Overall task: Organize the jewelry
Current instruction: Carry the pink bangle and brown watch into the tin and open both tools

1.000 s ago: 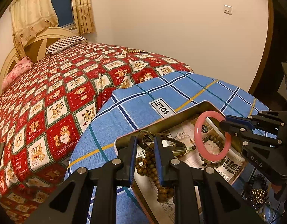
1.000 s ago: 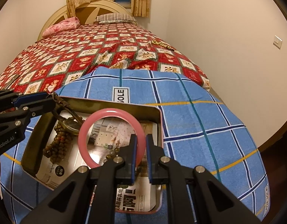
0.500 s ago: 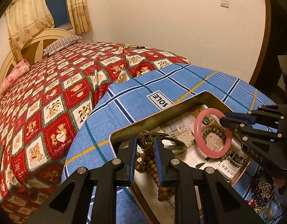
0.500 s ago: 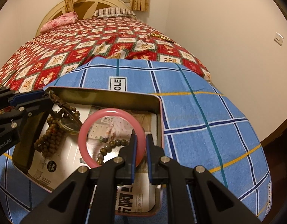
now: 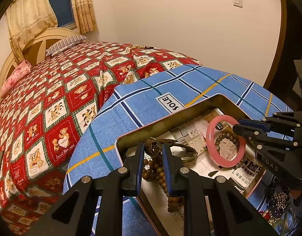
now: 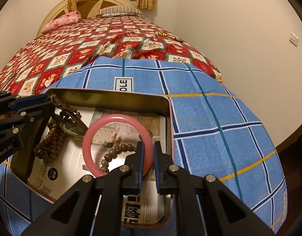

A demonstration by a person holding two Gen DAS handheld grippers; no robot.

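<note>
**Q.** What does the figure show, from the largest element down?

**A.** A bed with a red teddy-bear quilt (image 6: 76, 45). Over its near end lies a blue plaid cloth (image 6: 219, 122), and on that cloth sits an open metal tin (image 6: 111, 98) lined with printed paper. Inside, at the tin's left, is a brown wooden bead strand (image 6: 50, 139). Near the centre a darker bead bracelet (image 6: 119, 150) lies on the paper.

**Q.** And the grippers?

**A.** The right gripper (image 6: 148, 153) has its jaws clamped on the rim of a pink bangle (image 6: 95, 133), which hangs over the tin above the darker bracelet. The left gripper (image 5: 152, 153) has its jaws drawn in on the knotted cord end of the wooden strand, whose beads trail down onto the lining.

**Q.** How is the step in hand best done?

**A.** By judgement, the bangle should be lowered flat onto bare lining beside the darker bracelet, not on top of it, and released only once it rests there. A rigid ring let go on edge is likely to roll.

**Q.** What else is nearby, and what stands in the way?

**A.** A heap of loose beaded jewelry (image 5: 276, 202) lies just outside the tin. More beads (image 6: 168, 35) lie far off on the quilt. The tin's wall and the two grippers working close together leave little room.
</note>
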